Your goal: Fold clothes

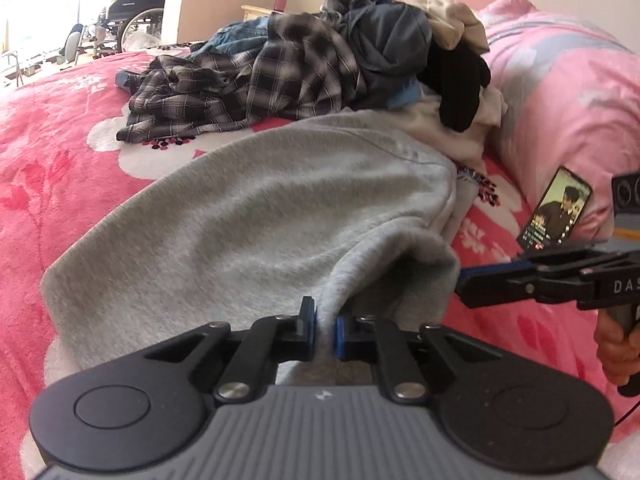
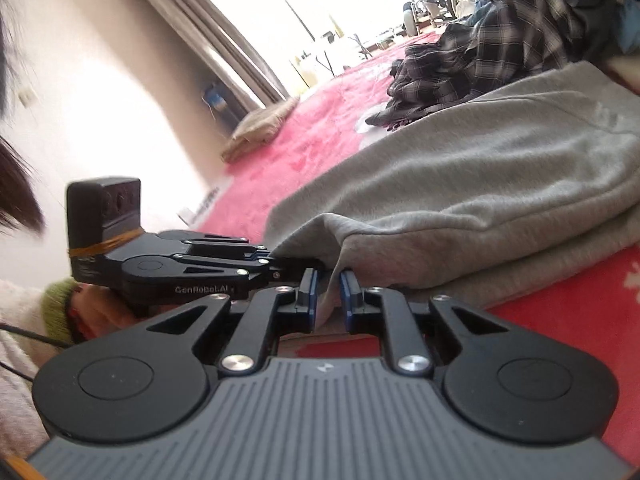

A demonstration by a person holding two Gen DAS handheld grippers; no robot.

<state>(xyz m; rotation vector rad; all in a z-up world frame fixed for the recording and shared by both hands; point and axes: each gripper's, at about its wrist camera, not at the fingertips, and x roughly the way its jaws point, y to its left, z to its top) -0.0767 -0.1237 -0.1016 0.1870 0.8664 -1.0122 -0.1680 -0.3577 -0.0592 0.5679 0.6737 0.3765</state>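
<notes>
**Both claws pinch the near hem of a grey sweatshirt**

The left gripper (image 1: pixel 325 326) is closed on a ridge of grey fleece, its blue pads nearly meeting with the cloth pressed between them. The right gripper (image 2: pixel 329 296) nips the same edge; its pads look a little apart, yet fabric fills the gap.

The grey sweatshirt (image 1: pixel 256 216) lies spread on the pink floral bedspread (image 1: pixel 48 128), running from the claws toward 12 o'clock. It looks thick, soft and limp: light enough to lift, but it will sag and bunch, so paired grips along the hem seem sound.

Both claws tilt downward, side by side. At 1 o'clock sits the heap of unfolded clothes (image 1: pixel 320 52); at 3 o'clock, a phone (image 1: pixel 556 212).
</notes>
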